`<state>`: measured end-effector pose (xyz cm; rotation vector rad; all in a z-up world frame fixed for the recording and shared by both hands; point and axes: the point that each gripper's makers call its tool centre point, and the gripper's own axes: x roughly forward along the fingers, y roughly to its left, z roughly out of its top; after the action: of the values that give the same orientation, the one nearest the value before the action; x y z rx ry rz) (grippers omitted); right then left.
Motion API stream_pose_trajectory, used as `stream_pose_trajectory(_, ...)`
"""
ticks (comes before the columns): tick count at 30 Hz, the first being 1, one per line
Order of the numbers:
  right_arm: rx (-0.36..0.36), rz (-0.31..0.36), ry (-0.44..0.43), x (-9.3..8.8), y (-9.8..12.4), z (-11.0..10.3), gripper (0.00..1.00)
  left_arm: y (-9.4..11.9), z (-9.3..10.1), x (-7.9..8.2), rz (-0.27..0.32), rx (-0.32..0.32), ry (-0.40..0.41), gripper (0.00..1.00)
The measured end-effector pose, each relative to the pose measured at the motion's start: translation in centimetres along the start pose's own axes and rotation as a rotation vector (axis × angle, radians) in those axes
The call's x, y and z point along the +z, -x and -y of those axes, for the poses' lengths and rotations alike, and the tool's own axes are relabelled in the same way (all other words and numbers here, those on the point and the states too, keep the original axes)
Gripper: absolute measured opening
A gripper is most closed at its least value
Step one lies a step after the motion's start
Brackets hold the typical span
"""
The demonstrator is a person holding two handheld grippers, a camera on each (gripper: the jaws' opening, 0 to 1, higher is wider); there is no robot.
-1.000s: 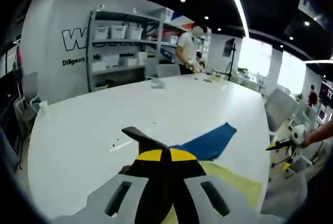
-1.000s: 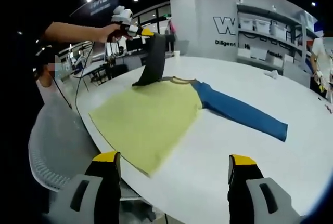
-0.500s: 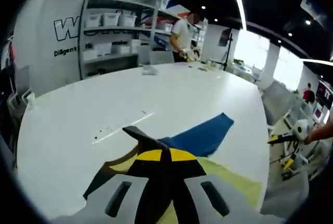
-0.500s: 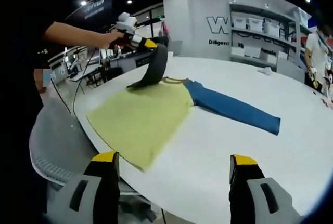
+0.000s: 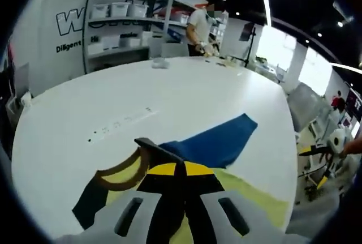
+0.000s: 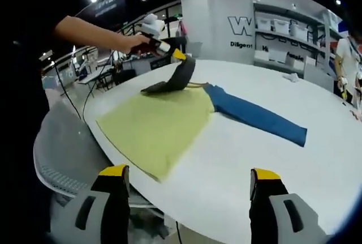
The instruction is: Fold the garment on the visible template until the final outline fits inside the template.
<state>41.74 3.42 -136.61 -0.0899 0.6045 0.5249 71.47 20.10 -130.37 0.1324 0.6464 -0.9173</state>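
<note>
So the left gripper (image 6: pixel 180 57) is clamped on the dark sleeve (image 6: pixel 172 80) of the garment (image 6: pixel 164 122), lifting it off the white table (image 6: pixel 317 165). Yellow body and blue sleeve (image 6: pixel 257 119) lie flat; right gripper (image 6: pixel 189 184) hovers near the table edge, jaws wide, holding nothing.

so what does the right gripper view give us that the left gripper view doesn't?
Right gripper view alone: the left gripper from outside, lifting the dark sleeve off the table; the yellow body's full spread; its own jaws wide apart.

Left gripper view alone: the neckline's tan collar band close up, and jaws shut on dark fabric.

Both: the blue sleeve flat on the white table, the shelving, and a person standing beyond.
</note>
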Motion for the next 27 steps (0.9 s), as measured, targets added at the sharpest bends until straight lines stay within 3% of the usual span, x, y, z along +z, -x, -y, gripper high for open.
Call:
stream_pose_trajectory(6,-0.001,0.006,-0.006,0.3,-0.3,0.0,0.88,-1.8,0.8,-1.4,-0.043,-0.007,-0.011,0.01)
stream_pose_trajectory(15,-0.008,0.000,-0.017,0.0,0.3,0.0,0.92,-4.2,2.0,-2.9,-0.085,-0.023,0.036,0.01)
stream_pose_trajectory(17,-0.013,0.001,-0.016,-0.1,0.6,0.1,0.93,-4.6,2.6,-3.1,-0.093,-0.044,-0.025,0.01)
stream_pose_trajectory(22,-0.016,-0.005,-0.023,-0.3,0.7,0.3,0.94,-4.7,3.1,-2.6,-0.066,-0.060,-0.063,0.03)
stream_pose_trajectory(27,-0.010,-0.008,-0.026,-0.4,0.4,0.4,0.94,-4.4,2.9,-2.8,-0.076,-0.057,-0.117,0.01)
